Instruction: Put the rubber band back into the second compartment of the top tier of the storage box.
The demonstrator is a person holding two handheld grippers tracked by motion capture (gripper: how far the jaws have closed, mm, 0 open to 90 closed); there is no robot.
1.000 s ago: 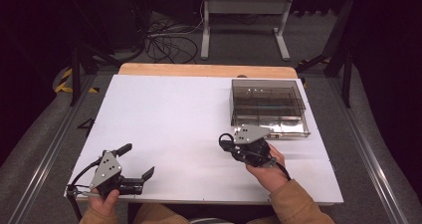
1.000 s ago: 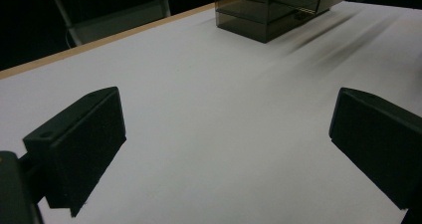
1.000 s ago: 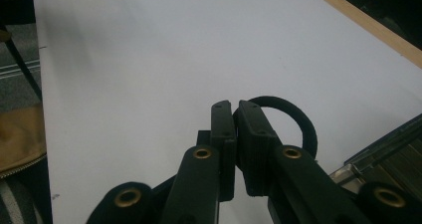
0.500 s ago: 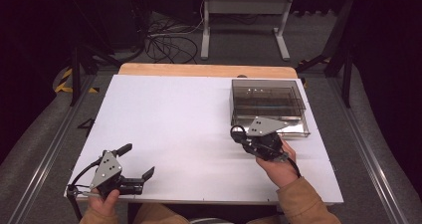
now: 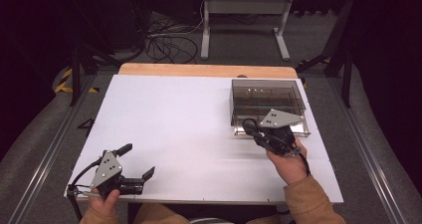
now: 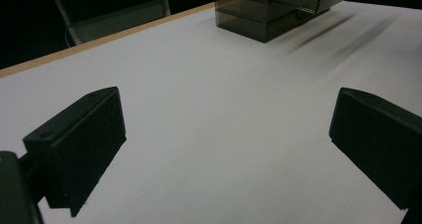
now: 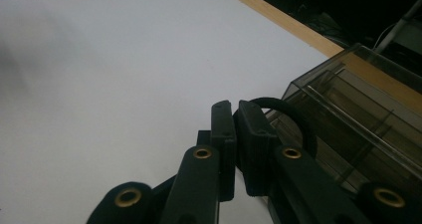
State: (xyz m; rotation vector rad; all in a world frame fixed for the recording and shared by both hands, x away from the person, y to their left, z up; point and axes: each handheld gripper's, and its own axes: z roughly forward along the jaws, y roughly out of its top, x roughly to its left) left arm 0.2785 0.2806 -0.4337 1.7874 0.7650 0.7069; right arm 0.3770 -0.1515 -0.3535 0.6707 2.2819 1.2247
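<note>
No legible writing is showing on anything. My right hand-held gripper [image 5: 255,130] is clenching a black elastic ring [image 7: 293,115] just beside the smoked transparent compartment box [image 5: 267,98]; the right gripper view is showing the ring looping behind the closed jaws. My left hand-held gripper [image 5: 135,160] is resting released at the near left of the white desk [image 5: 189,119], well apart from the box.

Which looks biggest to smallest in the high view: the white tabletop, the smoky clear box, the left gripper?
1. The white tabletop, by far the largest.
2. The smoky clear box.
3. The left gripper, fingers spread; it sits nearer the camera than the box yet covers somewhat less area, so this order looks safe.
</note>
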